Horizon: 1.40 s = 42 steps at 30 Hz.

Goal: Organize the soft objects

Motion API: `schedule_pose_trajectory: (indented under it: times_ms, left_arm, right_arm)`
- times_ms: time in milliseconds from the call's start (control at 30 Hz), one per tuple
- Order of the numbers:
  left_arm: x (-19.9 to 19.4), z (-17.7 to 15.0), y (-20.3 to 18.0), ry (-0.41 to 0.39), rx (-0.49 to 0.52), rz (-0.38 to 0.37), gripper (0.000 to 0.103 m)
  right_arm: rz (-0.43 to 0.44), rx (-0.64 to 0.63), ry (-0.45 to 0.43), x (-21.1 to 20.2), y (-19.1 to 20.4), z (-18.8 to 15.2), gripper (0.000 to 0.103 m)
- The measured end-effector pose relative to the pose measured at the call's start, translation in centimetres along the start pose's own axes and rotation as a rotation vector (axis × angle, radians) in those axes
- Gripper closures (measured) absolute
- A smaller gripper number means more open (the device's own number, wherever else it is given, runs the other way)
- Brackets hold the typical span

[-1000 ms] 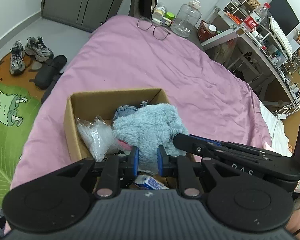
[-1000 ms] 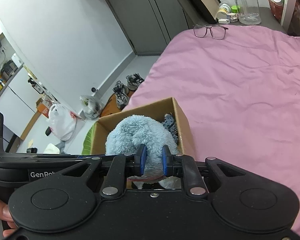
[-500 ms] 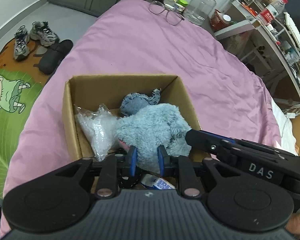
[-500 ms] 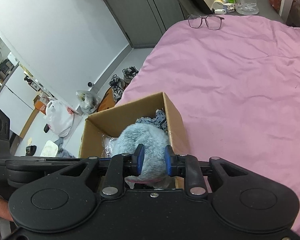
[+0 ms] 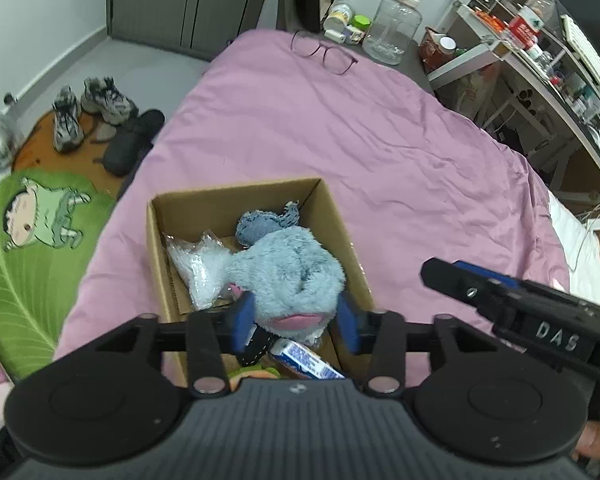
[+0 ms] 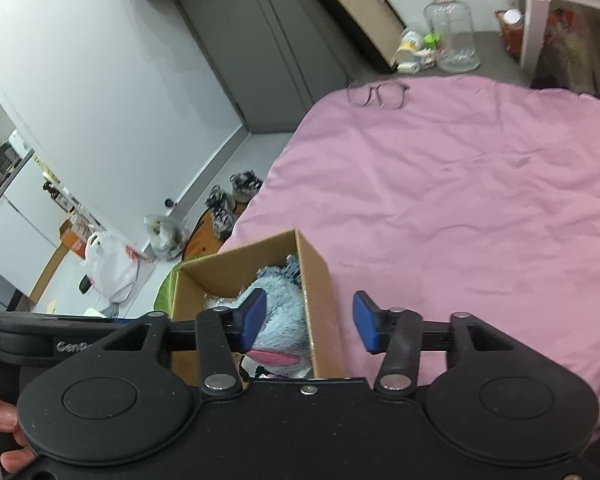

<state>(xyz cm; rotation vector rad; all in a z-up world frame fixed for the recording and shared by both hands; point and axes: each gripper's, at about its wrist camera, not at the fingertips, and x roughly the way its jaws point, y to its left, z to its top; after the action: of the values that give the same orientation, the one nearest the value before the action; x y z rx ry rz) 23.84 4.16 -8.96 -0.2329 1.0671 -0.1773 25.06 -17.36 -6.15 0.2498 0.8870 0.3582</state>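
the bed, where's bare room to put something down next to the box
The pink bedspread is bare from the cardboard box up to the glasses, and to the box's right in the right wrist view. The box itself is crowded: blue plush toy, plastic bag and a denim piece; only its far left corner shows room.

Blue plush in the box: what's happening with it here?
A person with a gripper in each hand is packing soft things into a cardboard box on a pink bed. The blue plush lies in the box beside a plastic bag. The left gripper stands open around the plush; the right gripper is open too, over the box's right wall.
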Motion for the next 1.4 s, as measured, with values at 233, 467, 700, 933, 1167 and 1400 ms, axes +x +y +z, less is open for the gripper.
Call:
schedule_pose_trajectory:
  times_ms: [233,467,700,933,1167,1400]
  left_arm:
    - [-3.2,-1.8,-1.8,-0.021,0.073,0.024,0.034]
    - [-6.5,-3.9,-2.2,-0.068,0.105,0.062,0.024]
    - [-9.2,-6.0,-1.9,-0.132,0.07,0.093,0.017]
    - [-12.0,-7.7,-1.9,-0.216,0.04,0.13,0.006]
    - [-14.7,-8.1,-1.4,-0.285,0.021,0.161,0.004]
    - [-17.3,-10.2,-2.0,-0.325,0.051,0.179,0.004]
  right_arm:
    - [-0.058,-0.014,-0.047,-3.4,-0.5,-0.8,0.03]
    - [-0.091,-0.007,-0.104,-6.8,-0.6,-1.7,0.006]
    - [-0.106,0.001,-0.128,-9.1,-0.7,-2.8,0.0]
    - [-0.116,-0.041,-0.143,-11.8,-0.5,-3.7,0.0]
    - [-0.103,-0.071,-0.179,-14.5,-0.4,-4.4,0.0]
    - [-0.075,-0.087,-0.211,-16.6,-0.2,-5.4,0.0]
